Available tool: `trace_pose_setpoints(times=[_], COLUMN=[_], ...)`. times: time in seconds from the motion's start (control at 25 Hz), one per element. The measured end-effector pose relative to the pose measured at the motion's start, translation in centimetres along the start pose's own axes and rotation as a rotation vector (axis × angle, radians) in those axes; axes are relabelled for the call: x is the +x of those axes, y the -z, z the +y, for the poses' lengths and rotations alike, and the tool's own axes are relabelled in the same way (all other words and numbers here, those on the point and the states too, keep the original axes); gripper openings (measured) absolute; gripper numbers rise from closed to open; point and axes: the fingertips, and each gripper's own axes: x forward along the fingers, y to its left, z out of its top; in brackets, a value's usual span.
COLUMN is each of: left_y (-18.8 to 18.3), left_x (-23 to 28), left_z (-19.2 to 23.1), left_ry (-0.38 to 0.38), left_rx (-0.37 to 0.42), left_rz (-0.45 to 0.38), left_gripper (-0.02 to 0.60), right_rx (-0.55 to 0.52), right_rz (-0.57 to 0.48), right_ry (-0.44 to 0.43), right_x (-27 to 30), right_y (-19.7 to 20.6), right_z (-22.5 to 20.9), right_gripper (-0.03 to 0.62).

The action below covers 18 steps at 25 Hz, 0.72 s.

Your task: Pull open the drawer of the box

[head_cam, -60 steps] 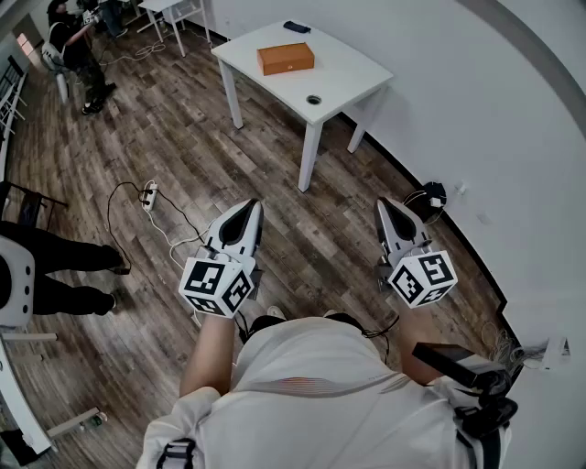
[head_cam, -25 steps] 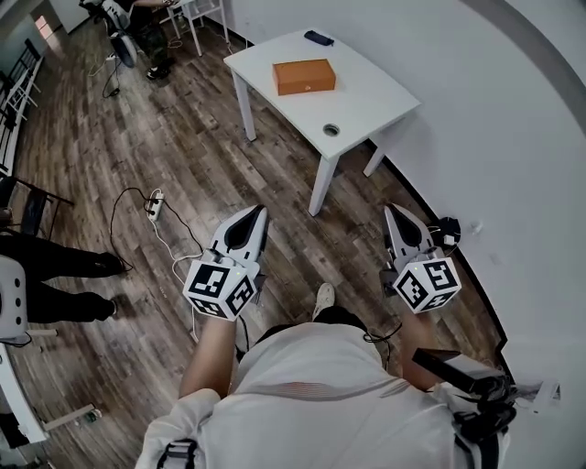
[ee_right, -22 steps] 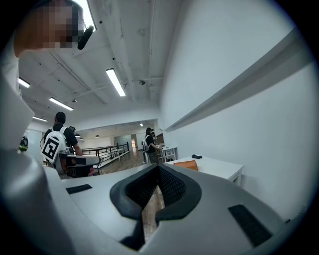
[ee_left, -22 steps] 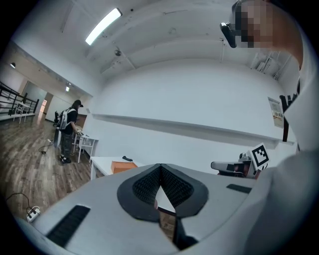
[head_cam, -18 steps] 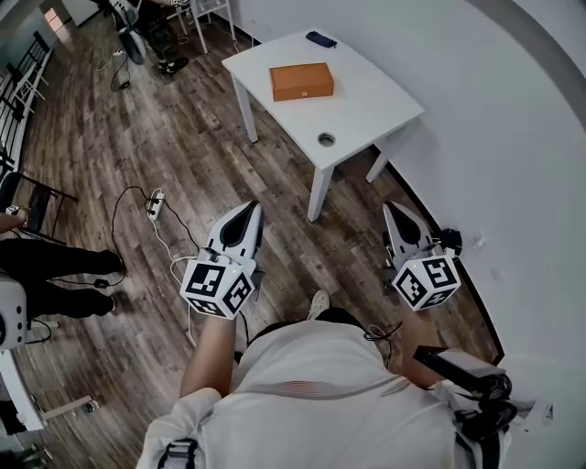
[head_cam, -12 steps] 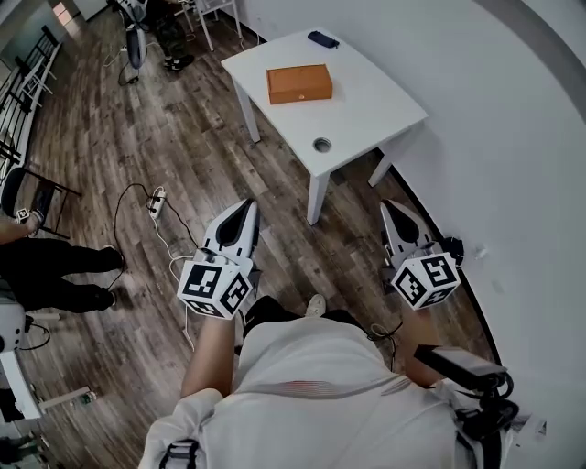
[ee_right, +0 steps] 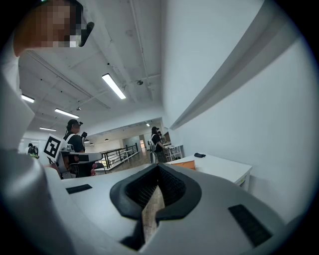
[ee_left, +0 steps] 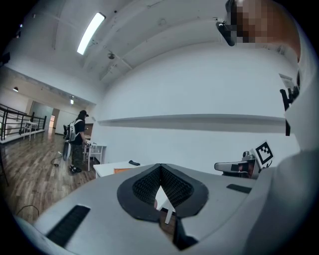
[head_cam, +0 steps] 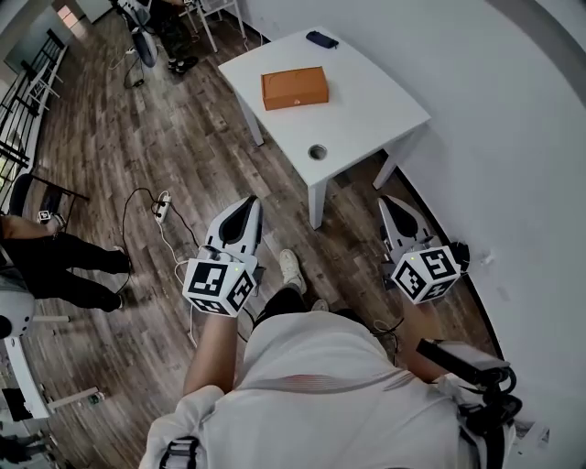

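Observation:
The box [head_cam: 295, 88] is orange and flat, and lies closed on a white table [head_cam: 371, 103] some way ahead of me. Both grippers hang over the wooden floor, well short of the table and touching nothing. My left gripper [head_cam: 251, 202] points at the table's near corner, jaws shut and empty. My right gripper [head_cam: 388, 201] is near the wall, also shut and empty. In the left gripper view the box [ee_left: 122, 170] is a small orange strip beyond the left gripper [ee_left: 160, 167]. The right gripper view has the box [ee_right: 186, 164] just past the right gripper [ee_right: 158, 167].
A small dark device [head_cam: 320, 39] lies at the table's far edge and a round cable hole [head_cam: 317, 151] near its front. A power strip [head_cam: 163, 208] with cables lies on the floor to the left. People stand at the left [head_cam: 55, 266] and far back [head_cam: 167, 23]. The white wall [head_cam: 513, 137] runs along the right.
The table and box have come closer and shifted toward the middle of the head view as I step forward. Both grippers stay shut in the same pose.

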Motion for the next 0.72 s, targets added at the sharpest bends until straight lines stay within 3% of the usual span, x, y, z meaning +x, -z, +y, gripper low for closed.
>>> trace_pose_setpoints(times=[0.36,0.72], left_y=[0.2,0.5], left_x=[5.2,12.1], left_z=[0.9,6.2], left_ry=[0.045,0.053], left_rx=[-0.035,-0.07], left_rz=[0.008,0.028], left_gripper=[0.011,0.011], right_rx=[-0.022,-0.025], right_rz=[0.013,0.042], right_ry=[0.013,0.021], right_x=[2.7,10.3], right_y=[-1.0,-1.0], right_z=[-2.6,-5.6], right_gripper=[0.003,0.003])
